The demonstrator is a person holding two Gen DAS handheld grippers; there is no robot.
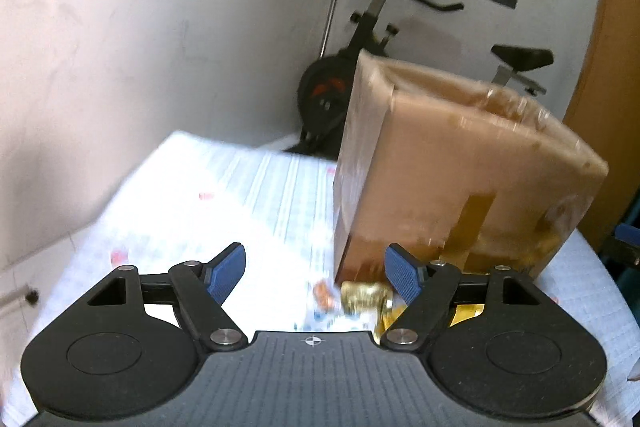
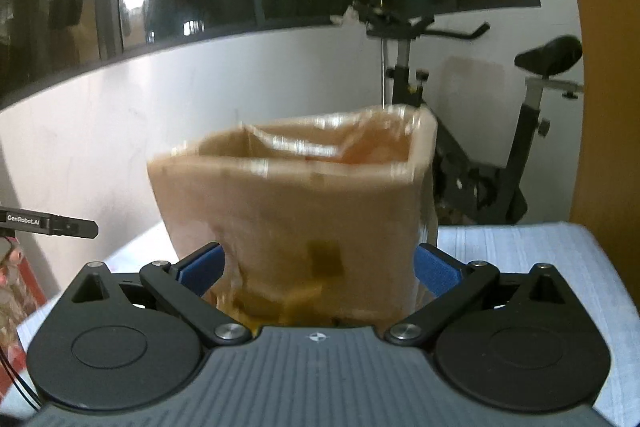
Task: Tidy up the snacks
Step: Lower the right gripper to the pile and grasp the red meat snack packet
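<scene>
**Blurred snack box between spread fingers on the patterned table**

Both views are smeared by motion, so much is hard to read. The tan open-topped box (image 1: 460, 167) stands upright on the table (image 1: 224, 195), toward its right edge in the left wrist view; a glossy film wraps its rim, and yellowish shapes show dimly through its lower wall, too blurred to name. In the right wrist view the box (image 2: 296, 203) fills the middle and hides the table behind it.

A gold-wrapped snack (image 1: 366, 297) lies at the box's foot, partly cut off by the left gripper (image 1: 316, 273), whose blue pads are spread wide with nothing between them. A small orange item (image 1: 323, 294) beside it cannot be made out.

The right gripper (image 2: 320, 267) is also spread, its pads flanking the box's lower sides; whether they touch it I cannot tell.

The only legible writing is "GenRobot.AI" on a black bar (image 2: 48, 223) at the left edge of the right wrist view.

Behind the table's far edge stands an exercise bike (image 2: 480, 131) against a white wall, below dark windows.
</scene>
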